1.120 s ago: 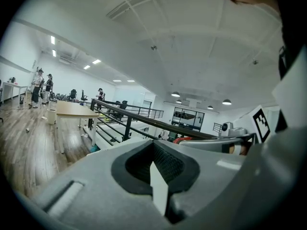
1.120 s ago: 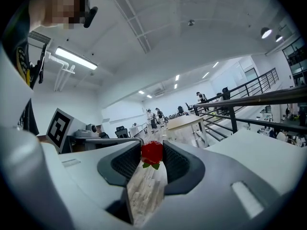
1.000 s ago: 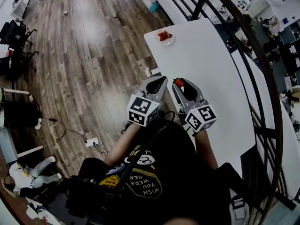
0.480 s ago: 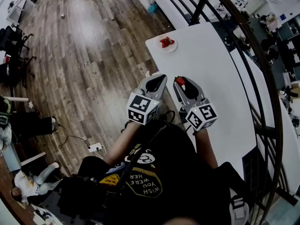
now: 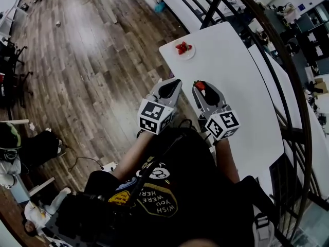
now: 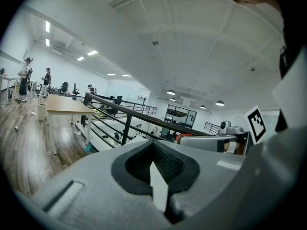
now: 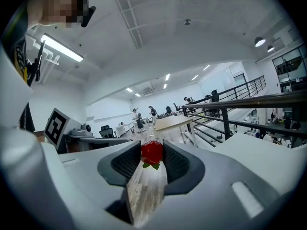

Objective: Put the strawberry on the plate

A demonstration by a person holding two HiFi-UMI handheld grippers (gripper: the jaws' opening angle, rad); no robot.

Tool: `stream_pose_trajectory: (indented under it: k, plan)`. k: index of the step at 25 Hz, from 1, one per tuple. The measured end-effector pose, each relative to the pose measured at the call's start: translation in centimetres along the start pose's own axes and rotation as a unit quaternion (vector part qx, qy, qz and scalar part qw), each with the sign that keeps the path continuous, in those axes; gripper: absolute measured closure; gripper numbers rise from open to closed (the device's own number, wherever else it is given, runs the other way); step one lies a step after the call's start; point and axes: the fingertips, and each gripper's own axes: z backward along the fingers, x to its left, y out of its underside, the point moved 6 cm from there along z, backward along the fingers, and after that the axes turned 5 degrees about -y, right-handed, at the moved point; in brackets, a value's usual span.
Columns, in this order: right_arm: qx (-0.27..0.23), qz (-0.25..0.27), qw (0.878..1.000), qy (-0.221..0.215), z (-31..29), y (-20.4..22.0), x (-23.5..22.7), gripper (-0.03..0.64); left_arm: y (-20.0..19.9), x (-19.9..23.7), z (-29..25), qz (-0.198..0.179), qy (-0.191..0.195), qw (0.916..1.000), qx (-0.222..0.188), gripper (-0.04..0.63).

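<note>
Right claw [image 5: 201, 86]: clamped on strawberry [image 7: 152, 153]; we have brought it slightly nearer the plate [image 5: 189, 54] on the table [image 5: 234, 81]. Left claw [image 6: 156, 163]: jaws together, empty.

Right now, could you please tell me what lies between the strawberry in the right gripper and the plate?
Only bare white table, seen in the head view, lies between the strawberry, held by the right gripper, and the plate.

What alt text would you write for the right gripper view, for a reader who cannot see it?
The right gripper holds a red strawberry between its two jaws, leaves pointing down. Beyond lie a wooden floor and a black railing.
</note>
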Motion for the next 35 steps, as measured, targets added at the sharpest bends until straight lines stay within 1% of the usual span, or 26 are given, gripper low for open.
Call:
stream_pose_trajectory:
  k: [5,9,17,20,23,27,31,35]
  plan:
    - [0.009,-0.018,0.999,0.036,-0.2,0.8,-1.5,0.469,0.4,1.4,-0.3,0.007,0.011,0.9999,0.011,0.595]
    - [0.017,-0.021,0.999,0.042,-1.2,0.9,-2.6,0.469,0.5,2.5,-1.3,0.015,0.014,0.9997,0.017,0.595]
    - [0.025,-0.019,0.999,0.031,-3.9,-0.5,-4.9,0.469,-0.7,3.9,-4.9,0.018,0.014,0.9993,0.028,0.595]
    - [0.027,-0.021,0.999,0.027,-4.6,-1.0,-6.4,0.469,-1.5,4.6,-6.5,0.008,0.008,0.9996,0.027,0.595]
    - [0.031,-0.022,0.999,0.022,-5.2,-1.1,-7.8,0.469,-1.7,5.1,-8.0,0.006,0.006,0.9995,0.029,0.595]
    - [0.037,-0.023,0.999,0.011,-6.3,-1.1,-9.9,0.469,-1.2,5.4,-10.4,0.018,0.01,0.9992,0.036,0.595]
    - [0.051,-0.026,0.998,0.003,-6.9,-0.4,-12.1,0.469,-0.2,5.1,-12.5,0.015,0.001,0.9984,0.054,0.595]
    - [0.065,-0.023,0.998,-0.009,-8.1,0.5,-13.2,0.469,0.4,5.6,-13.4,0.017,-0.008,0.9975,0.069,0.595]
